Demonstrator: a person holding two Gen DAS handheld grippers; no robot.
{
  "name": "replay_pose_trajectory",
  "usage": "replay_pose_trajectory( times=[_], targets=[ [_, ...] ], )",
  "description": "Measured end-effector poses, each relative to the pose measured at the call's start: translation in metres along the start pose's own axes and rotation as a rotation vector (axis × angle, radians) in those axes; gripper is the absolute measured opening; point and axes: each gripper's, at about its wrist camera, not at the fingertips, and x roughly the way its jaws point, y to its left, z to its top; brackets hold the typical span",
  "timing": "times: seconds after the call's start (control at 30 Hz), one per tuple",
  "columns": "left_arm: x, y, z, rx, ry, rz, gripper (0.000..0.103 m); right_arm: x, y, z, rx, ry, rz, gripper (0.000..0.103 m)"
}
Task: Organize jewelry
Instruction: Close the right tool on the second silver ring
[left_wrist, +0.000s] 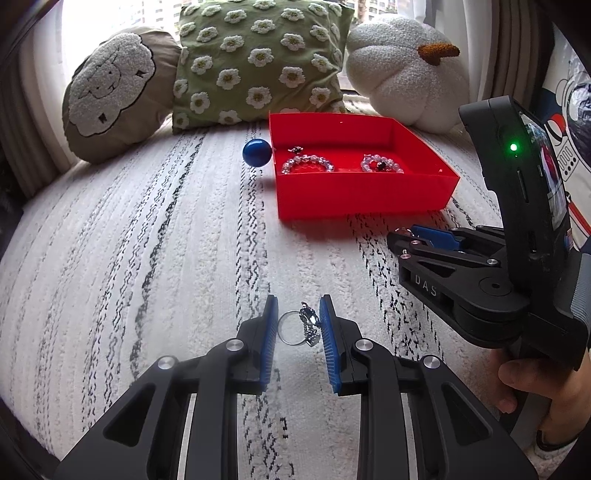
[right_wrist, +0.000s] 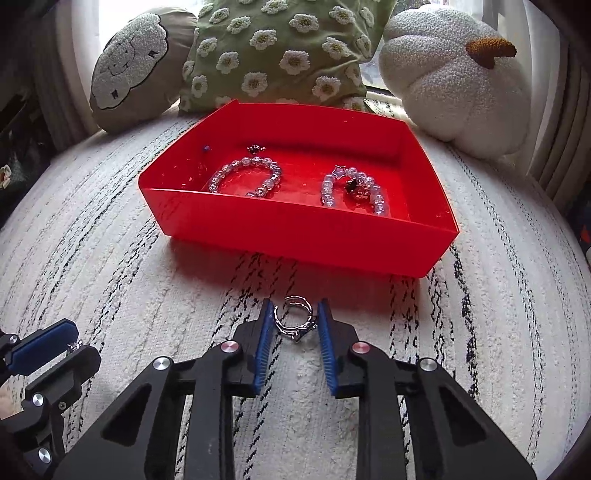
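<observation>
In the left wrist view my left gripper (left_wrist: 299, 325) is shut on a silver ring (left_wrist: 295, 328) with a sparkling setting, just above the rug. In the right wrist view my right gripper (right_wrist: 295, 323) is shut on a second silver ring (right_wrist: 294, 318), close in front of the red tray (right_wrist: 295, 240). The tray (left_wrist: 362, 195) holds two clear beaded bracelets (right_wrist: 245, 175) (right_wrist: 354, 190) and a small dark charm (right_wrist: 255, 148). The right gripper (left_wrist: 404, 236) also shows from the side, near the tray's front right corner. The left gripper (right_wrist: 74, 345) appears at the lower left.
A white rug with black dashes (left_wrist: 147, 258) covers the surface. A blue ball (left_wrist: 257, 153) lies against the tray's left wall. A sheep cushion (left_wrist: 110, 92), a green flower cushion (left_wrist: 258, 59) and a white pumpkin cushion (left_wrist: 402, 70) line the back. A hand (left_wrist: 532, 387) holds the right gripper.
</observation>
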Motion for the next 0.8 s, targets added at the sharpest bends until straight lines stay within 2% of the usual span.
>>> replay_pose_trajectory(
  times=[0.2, 0.57, 0.8],
  targets=[
    [0.001, 0.000, 0.000, 0.000, 0.001, 0.002, 0.022, -0.009, 0.000, -0.001, 0.004, -0.004, 0.014, 0.023],
    [-0.003, -0.001, 0.001, 0.012, -0.010, 0.001, 0.022, -0.063, -0.004, -0.030, -0.065, -0.043, 0.028, 0.022],
    [0.000, -0.005, 0.001, 0.019, -0.005, 0.016, 0.022, -0.071, -0.024, -0.038, -0.021, -0.040, 0.038, 0.022]
  ],
)
